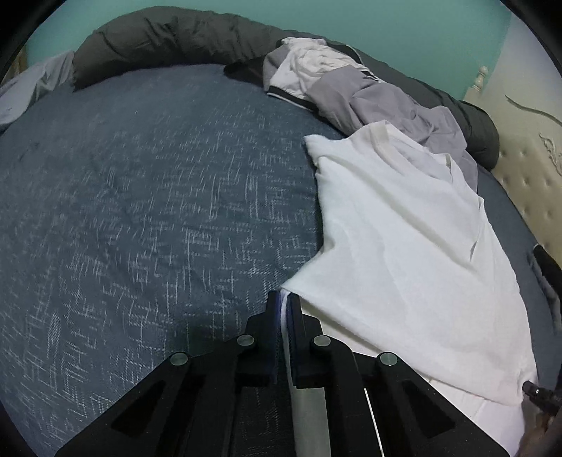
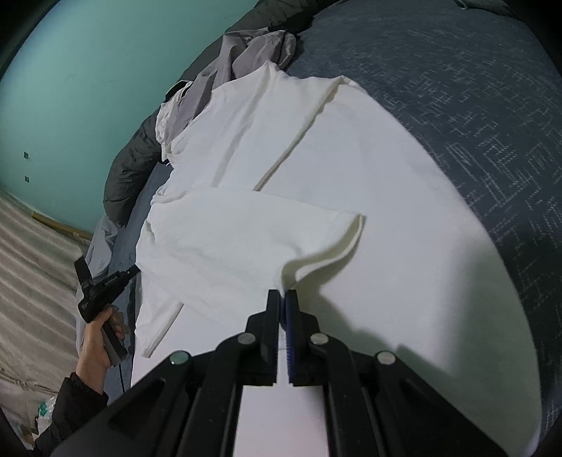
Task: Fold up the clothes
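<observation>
Both pairs of jaws are pressed nearly together, each pinching white cloth. Seen from its own camera, the left gripper clamps a thin edge of the white T-shirt, the fabric showing as a pale strip between the dark fingers, with only the thickness of the cloth keeping them apart. The right gripper is closed in the same way on the shirt, nipping it just below the folded-over sleeve, whose hemmed cuff curls up just beyond the fingertips. The T-shirt lies spread on the blue patterned bedspread, on the side of the bed near the cream tufted headboard, its collar pointing toward a crumpled grey and white garment that touches its top edge. Behind that garment a dark quilted duvet is rolled along the far edge of the mattress, against the teal wall. In the right wrist view, a hand in a dark sleeve grips the handle of the left gripper at the shirt's edge, beside the bed and above striped flooring.
</observation>
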`<state>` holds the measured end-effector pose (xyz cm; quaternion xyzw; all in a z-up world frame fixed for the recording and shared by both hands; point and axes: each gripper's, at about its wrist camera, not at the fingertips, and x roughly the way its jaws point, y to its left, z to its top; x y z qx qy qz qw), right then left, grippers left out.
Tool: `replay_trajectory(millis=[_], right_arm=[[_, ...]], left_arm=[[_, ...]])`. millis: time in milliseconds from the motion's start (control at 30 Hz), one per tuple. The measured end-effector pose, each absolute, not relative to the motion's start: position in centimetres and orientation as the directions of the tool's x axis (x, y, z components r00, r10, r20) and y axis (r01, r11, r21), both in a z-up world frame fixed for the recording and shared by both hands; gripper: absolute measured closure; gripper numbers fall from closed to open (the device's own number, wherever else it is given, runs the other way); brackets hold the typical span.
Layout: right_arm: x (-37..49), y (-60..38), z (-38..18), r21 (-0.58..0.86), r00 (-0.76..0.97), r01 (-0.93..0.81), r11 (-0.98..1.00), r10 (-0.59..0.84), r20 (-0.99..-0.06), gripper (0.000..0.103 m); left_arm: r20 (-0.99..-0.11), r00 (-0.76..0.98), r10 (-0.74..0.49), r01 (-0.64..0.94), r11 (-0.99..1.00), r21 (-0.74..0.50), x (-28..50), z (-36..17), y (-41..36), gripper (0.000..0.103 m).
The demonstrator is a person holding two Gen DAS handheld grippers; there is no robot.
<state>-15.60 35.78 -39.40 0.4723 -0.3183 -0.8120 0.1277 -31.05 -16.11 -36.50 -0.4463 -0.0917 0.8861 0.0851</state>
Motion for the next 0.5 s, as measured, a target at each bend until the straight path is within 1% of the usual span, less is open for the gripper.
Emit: replay_trajectory(millis=[133,267,333,400,467,500], right_arm=[[-15.6,35.9,-39.5,0.646,-0.511,-0.113,-0.755,-0.513,-0.69,0.1],[-15.6,36.2,-39.7,0.64,-0.496,-0.13,-0.757,-0.51,-0.703,0.1],[-15.6,36.3,-39.9,0.637,-0.488,-0.141,-0.758,-0.507,-0.711,0.1],[-15.5,36.4,-40.0,0.635,-0.481,-0.147,-0.759,-0.506,-0.716,0.1],[-15.4,36.4,-40.0,0.633,-0.474,-0.154,-0.759,-0.505,-0.721,0.1],[-15.4,36.5,-40.0,0.632,-0.471,-0.155,-0.759,-0.506,-0.723,0.1]], left_arm=[[-0.774,-0.583,0.247,-0.046,-0.961,-0.272,-30.7,-36.9,-16.8,0.099],[-0.764,-0.593,0.255,-0.019,-0.953,-0.304,-30.2,-36.1,-17.9,0.099],[-0.756,-0.596,0.271,-0.029,-0.948,-0.317,-30.3,-35.6,-17.8,0.094],[-0.757,-0.588,0.286,-0.06,-0.948,-0.311,-30.8,-35.3,-16.8,0.076],[-0.76,-0.577,0.298,-0.095,-0.949,-0.3,-31.5,-35.1,-15.5,0.071],[-0.764,-0.571,0.301,-0.108,-0.95,-0.293,-31.9,-35.1,-14.9,0.071]])
